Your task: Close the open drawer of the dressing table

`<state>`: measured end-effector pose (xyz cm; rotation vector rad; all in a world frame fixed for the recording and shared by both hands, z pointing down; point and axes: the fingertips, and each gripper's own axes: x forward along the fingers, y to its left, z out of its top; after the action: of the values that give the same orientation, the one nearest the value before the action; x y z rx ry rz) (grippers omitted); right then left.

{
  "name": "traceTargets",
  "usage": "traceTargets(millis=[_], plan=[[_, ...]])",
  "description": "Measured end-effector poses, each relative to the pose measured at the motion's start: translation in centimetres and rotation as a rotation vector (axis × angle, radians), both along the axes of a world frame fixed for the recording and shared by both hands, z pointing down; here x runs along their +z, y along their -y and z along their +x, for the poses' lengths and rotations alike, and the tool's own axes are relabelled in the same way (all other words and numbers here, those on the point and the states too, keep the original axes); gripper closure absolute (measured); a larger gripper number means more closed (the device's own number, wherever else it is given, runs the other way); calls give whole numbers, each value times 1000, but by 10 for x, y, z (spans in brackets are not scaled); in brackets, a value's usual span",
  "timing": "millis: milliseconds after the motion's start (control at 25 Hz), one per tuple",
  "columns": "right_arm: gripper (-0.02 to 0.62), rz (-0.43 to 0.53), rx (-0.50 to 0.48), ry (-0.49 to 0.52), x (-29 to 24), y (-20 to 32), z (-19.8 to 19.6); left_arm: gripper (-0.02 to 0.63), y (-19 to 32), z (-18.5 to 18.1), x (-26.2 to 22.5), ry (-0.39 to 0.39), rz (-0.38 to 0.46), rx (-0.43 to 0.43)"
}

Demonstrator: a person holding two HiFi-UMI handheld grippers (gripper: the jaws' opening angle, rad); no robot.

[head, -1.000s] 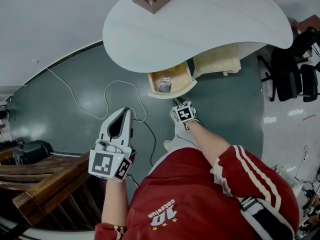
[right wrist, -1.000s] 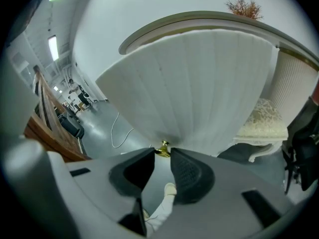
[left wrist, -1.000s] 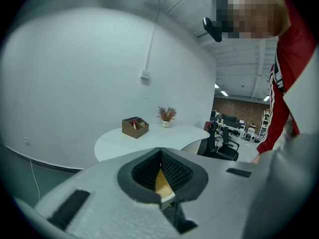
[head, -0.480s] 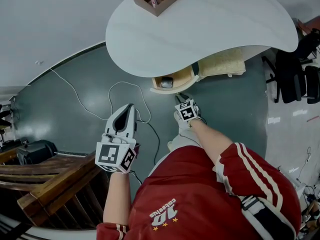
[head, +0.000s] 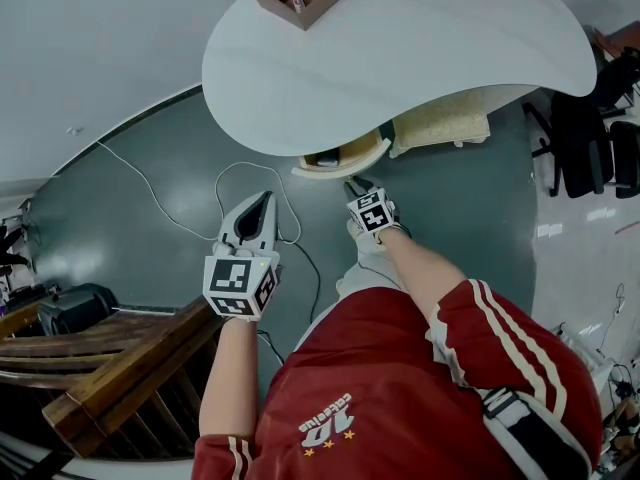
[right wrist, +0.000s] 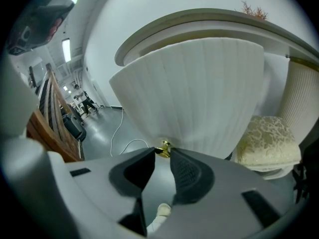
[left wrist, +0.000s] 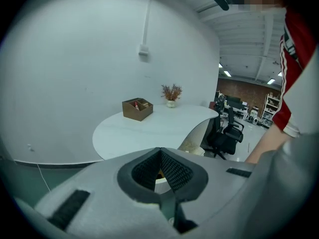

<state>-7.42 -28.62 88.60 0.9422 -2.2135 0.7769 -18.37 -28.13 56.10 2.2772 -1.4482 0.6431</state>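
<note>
Under the white desk [head: 400,58], the drawer [head: 345,155] juts out only slightly. The right hand-held gripper [head: 353,185] clamps its gold knob [right wrist: 164,147], while the left hand-held gripper [head: 264,197] hangs apart, jaws together, empty.

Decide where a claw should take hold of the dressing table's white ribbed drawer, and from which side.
Grip the small gold knob low on the white ribbed drawer front, coming straight at that face. The front is a broad curve with no other purchase; the knob juts out, and the right claw pinches it so.
</note>
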Motion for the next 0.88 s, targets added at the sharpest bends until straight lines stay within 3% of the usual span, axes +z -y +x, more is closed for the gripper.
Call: traceTargets(millis=[280, 600, 880], plan=[[497, 42, -36, 39, 2, 14, -4, 603, 12, 14, 32, -14, -47, 0], [505, 156, -183, -16, -6, 34, -8, 603, 16, 23, 52, -9, -75, 14], [506, 217, -236, -24, -7, 40, -11, 603, 19, 15, 69, -30, -109, -41]])
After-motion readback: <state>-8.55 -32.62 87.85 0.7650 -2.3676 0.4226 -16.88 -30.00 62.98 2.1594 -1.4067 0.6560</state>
